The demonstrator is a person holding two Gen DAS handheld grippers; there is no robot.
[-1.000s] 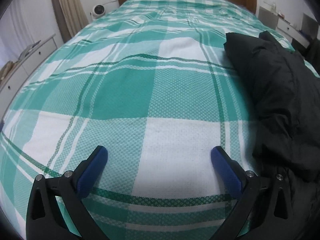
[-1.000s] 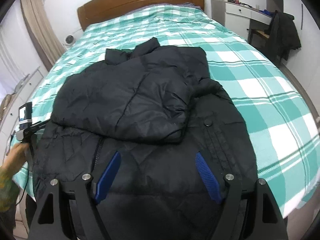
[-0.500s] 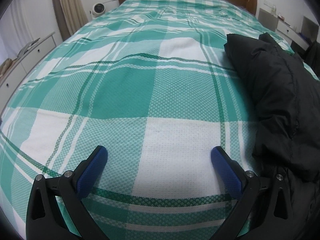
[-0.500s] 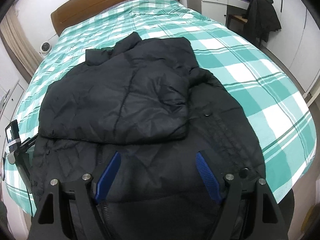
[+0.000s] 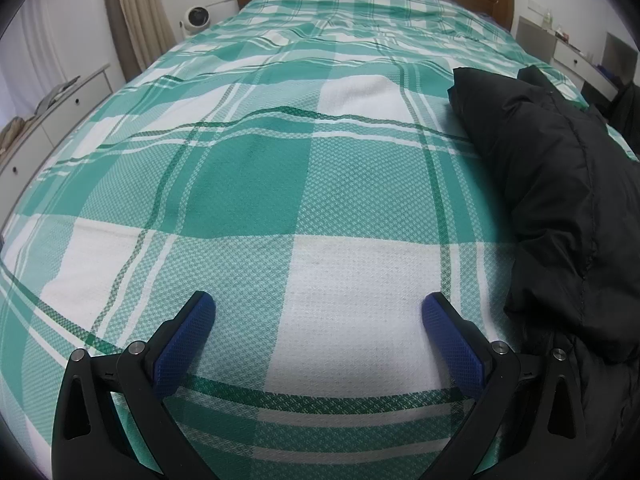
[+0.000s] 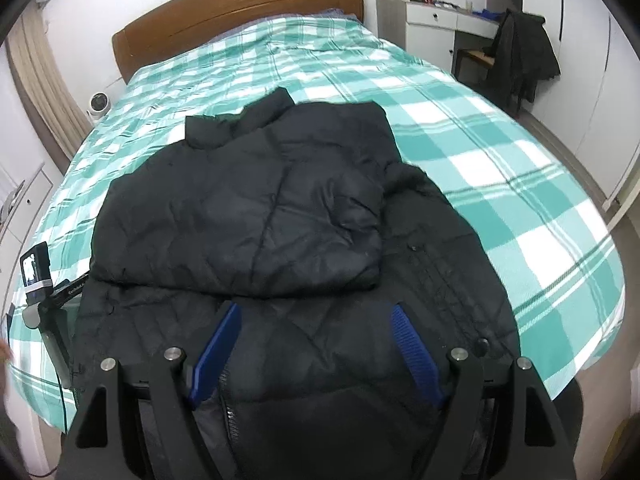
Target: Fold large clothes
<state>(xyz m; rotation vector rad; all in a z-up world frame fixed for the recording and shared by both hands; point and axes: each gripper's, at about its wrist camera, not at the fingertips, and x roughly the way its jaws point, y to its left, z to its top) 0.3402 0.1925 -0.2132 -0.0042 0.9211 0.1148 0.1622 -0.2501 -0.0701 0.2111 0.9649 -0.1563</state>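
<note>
A black padded jacket (image 6: pixel 260 220) lies on the green-and-white checked bed (image 6: pixel 500 168), hem toward the foot, collar at about 12 o'clock toward the wooden headboard (image 6: pixel 240 12). Its upper part looks folded over on itself, sitting as a thick slab above the flatter lower panel.

The right tongs (image 6: pixel 316 344) hang over that lower panel, jaws well apart and clamped on nothing. The left tongs (image 5: pixel 318 340) are also apart and empty, held over bare bedspread with the jacket's edge (image 5: pixel 560 200) off at 2 o'clock.

Risks from here, as I judge them:
- The filling is bulky and the shell looks slick, so a shallow pinch could catch one layer only and let it slide out mid-lift.
- Lifting the hem with one pair of tongs alone may drag the garment toward the foot of the bed, where part already seems to hang past the edge at 6 o'clock.
- The puffed slab may spring open if the next fold is not laid squarely on it.
- The left tongs must cross some way to reach the jacket; a late grip would skew the fold.
</note>
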